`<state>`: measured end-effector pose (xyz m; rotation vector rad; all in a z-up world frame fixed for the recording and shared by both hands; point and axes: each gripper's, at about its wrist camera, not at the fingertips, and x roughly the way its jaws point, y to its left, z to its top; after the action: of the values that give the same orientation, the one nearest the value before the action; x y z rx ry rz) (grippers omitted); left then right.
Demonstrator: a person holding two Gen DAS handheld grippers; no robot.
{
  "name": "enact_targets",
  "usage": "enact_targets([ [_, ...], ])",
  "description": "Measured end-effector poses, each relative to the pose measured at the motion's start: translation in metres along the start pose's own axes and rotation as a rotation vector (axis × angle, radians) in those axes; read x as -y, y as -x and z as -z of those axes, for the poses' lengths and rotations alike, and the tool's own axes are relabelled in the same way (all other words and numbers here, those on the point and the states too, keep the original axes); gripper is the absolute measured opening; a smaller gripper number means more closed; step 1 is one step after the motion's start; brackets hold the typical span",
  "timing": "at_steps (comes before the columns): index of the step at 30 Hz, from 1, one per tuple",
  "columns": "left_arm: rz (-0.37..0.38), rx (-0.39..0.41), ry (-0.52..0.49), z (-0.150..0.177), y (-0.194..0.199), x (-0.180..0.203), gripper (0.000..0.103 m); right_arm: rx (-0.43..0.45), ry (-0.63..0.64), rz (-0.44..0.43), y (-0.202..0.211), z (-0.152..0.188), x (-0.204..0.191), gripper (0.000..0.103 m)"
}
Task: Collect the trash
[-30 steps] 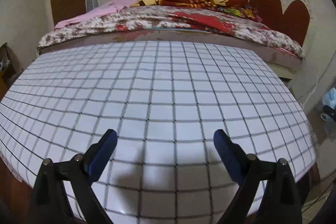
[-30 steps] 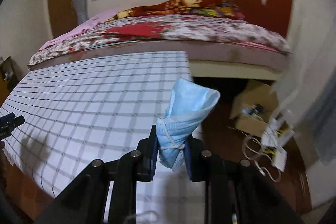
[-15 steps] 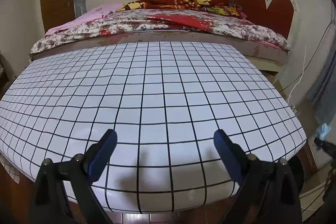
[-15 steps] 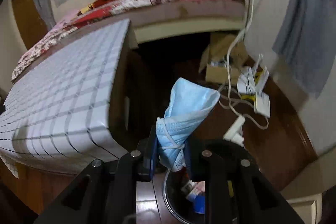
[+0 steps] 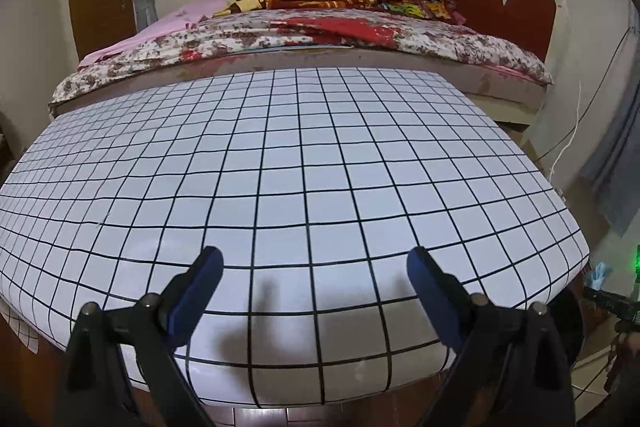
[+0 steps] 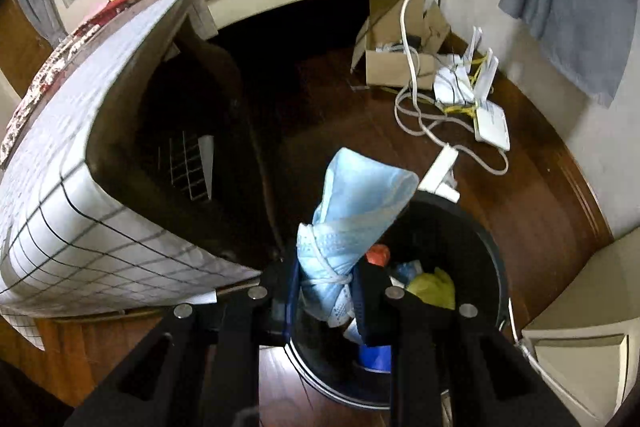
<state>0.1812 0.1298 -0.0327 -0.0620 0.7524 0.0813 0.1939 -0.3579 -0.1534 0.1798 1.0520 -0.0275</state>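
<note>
Currently, a rolled blue face mask (image 6: pixel 352 223) is clamped in the right tool (image 6: pixel 326 291), directly above a black trash bin (image 6: pixel 486 259) on the floor, at 5 o'clock from the checkered worktop (image 5: pixel 304 179). Over that worktop the left tool (image 5: pixel 314 279) is held spread apart, gripping nothing.

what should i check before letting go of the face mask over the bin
1. Right tongs shut on the blue face mask: ok.
2. Mask over the black bin opening: ok; its lower part sits above the opening, near the left rim.
3. Bin has room: ok, trash lies low inside.
4. White power strip and cable clear of the drop: cannot tell, the strip sits at the far rim.
5. Left tongs open, empty, above the checked table: ok.
</note>
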Motion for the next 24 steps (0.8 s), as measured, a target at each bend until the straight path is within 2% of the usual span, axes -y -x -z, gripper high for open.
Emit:
enact_targets([
  [5, 0.004, -0.001, -0.013, 0.002, 0.001, 0.007, 0.094, -0.034, 0.001, 0.011, -0.01, 0.006, 0.0, 0.024],
  [6, 0.006, 0.0, -0.015, 0.002, 0.001, 0.007, 0.094, -0.041, -0.001, 0.011, -0.012, 0.007, 0.001, 0.028],
  [8, 0.006, -0.003, -0.019, 0.002, 0.001, 0.01, 0.094, -0.068, -0.018, 0.028, -0.018, 0.01, 0.005, 0.049],
  [9, 0.007, -0.001, -0.023, 0.002, 0.001, 0.011, 0.094, -0.068, -0.026, 0.048, -0.019, 0.011, 0.007, 0.072],
  [10, 0.006, 0.0, -0.027, 0.003, 0.001, 0.014, 0.094, -0.059, -0.034, 0.064, -0.019, 0.011, 0.009, 0.078],
  [14, 0.001, -0.002, -0.039, 0.004, 0.0, 0.02, 0.094, -0.055, -0.062, 0.077, -0.017, 0.009, 0.017, 0.079],
  [18, 0.006, 0.006, -0.061, 0.005, 0.003, 0.029, 0.094, -0.025, -0.06, 0.122, -0.01, 0.009, 0.02, 0.102],
  [24, 0.017, 0.0, -0.082, 0.008, 0.004, 0.044, 0.094, -0.002, -0.044, 0.159, 0.002, 0.011, 0.019, 0.102],
])
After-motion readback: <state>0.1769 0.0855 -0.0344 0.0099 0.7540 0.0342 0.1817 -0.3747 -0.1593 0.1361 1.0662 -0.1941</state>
